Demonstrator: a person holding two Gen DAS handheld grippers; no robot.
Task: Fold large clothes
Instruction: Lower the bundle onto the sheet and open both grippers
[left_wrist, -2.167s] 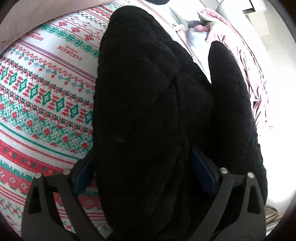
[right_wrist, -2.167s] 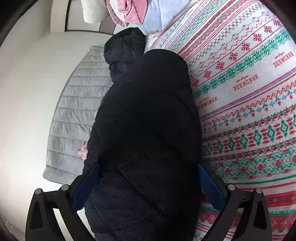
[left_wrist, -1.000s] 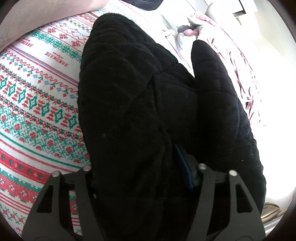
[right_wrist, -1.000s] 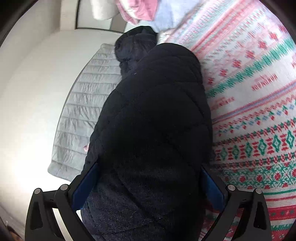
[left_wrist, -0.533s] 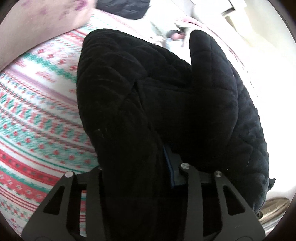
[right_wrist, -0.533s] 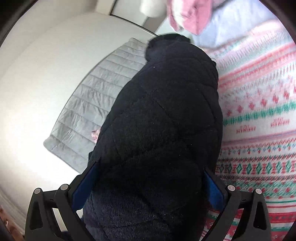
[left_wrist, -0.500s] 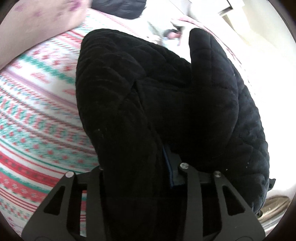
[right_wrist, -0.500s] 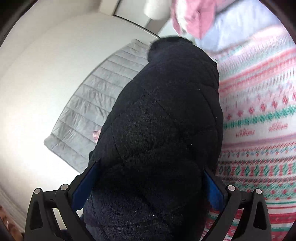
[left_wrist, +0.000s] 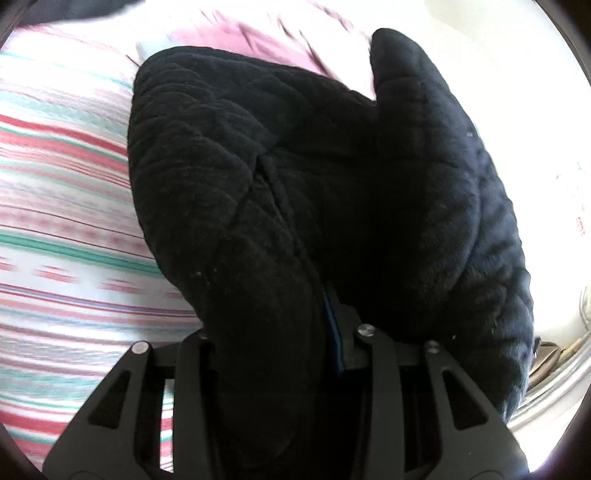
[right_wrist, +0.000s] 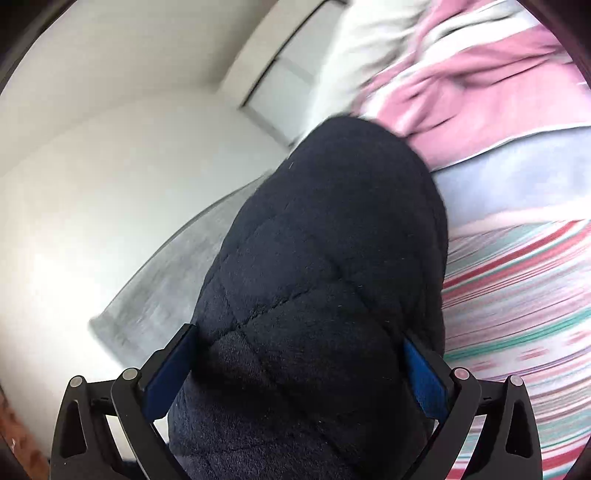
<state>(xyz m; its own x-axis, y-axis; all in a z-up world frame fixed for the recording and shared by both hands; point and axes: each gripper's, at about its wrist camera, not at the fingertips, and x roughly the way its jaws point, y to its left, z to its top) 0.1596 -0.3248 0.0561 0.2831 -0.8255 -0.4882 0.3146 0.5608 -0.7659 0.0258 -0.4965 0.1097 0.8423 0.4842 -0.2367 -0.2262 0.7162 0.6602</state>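
Note:
A black quilted fleece jacket (left_wrist: 295, 166) fills the left wrist view and hangs over the patterned bedspread (left_wrist: 55, 229). My left gripper (left_wrist: 273, 332) is shut on a thick fold of it; only one blue pad (left_wrist: 334, 332) shows. The same jacket fills the right wrist view (right_wrist: 325, 280). My right gripper (right_wrist: 295, 365) stands wide apart with the jacket bulging between its blue pads (right_wrist: 168, 373); its fingers look spread around the bundle, lifted off the bed.
The bedspread (right_wrist: 517, 314) with red and green stripes lies to the right. A pink and pale blue pile of clothes (right_wrist: 491, 110) lies beyond. A grey quilted mat (right_wrist: 166, 288) lies on the white floor at left. A white wall stands behind.
Both grippers have risen and tilted up with the jacket, which now hangs higher off the bed. The left gripper closed on the jacket about a second ago. The views are motion-blurred.

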